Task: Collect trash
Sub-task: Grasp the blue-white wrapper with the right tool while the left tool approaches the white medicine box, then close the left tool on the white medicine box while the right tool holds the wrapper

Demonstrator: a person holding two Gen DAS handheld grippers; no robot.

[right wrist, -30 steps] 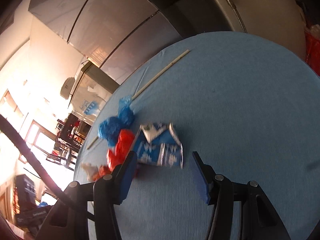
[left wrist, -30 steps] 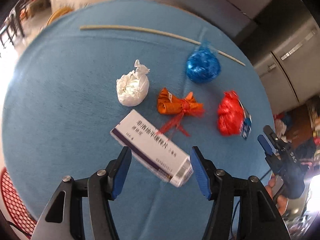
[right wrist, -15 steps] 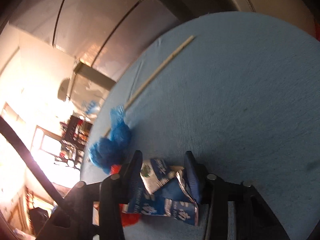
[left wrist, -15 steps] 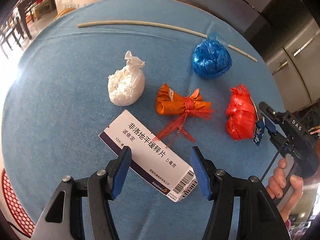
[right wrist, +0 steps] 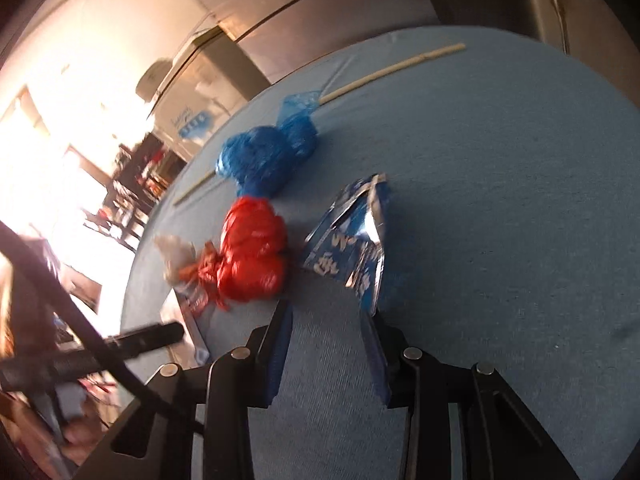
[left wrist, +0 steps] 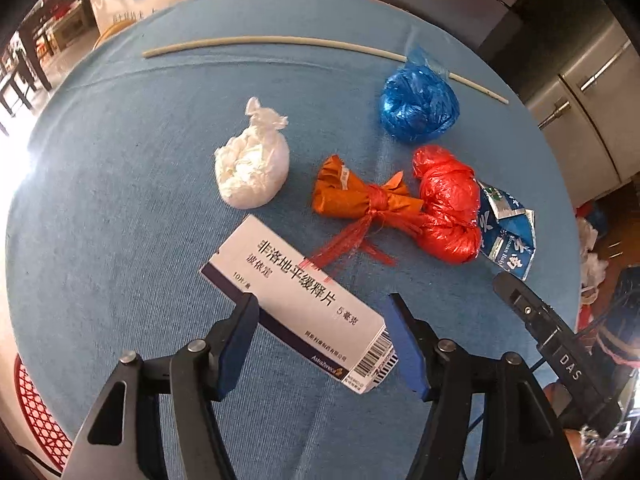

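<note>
Left wrist view shows the left gripper [left wrist: 322, 322] with its blue-padded jaws wide apart and holding nothing; they stand on both sides of the near end of a white and dark-blue cardboard medicine box [left wrist: 298, 300], which lies flat and diagonal on the round table with a blue cloth [left wrist: 112, 200]. At about 11 o'clock from the box there is a knotted white plastic bag [left wrist: 252, 174], and at 1 o'clock an orange wrapper tied with red net string [left wrist: 356, 196], whose loose strings reach onto the box. Touching it at 3 o'clock is a crumpled red plastic bag [left wrist: 448, 204], and beyond that, at 12 o'clock, a blue plastic bag [left wrist: 418, 106] resting on a long thin pale stick [left wrist: 280, 42].

In the right wrist view the right gripper [right wrist: 328, 344] is also open and empty, with less gap between the jaws. A flattened blue and white foil milk carton [right wrist: 352, 248] lies on the cloth just ahead, close to the right finger and touching the red bag.

The risks look like these. The box lies diagonal to the jaws, so closing may turn it or push it away instead of gripping it. The red strings may catch and pull the orange wrapper along. The carton is flat and slippery, so the right jaws may slide over it or pinch the red bag together with it.
</note>
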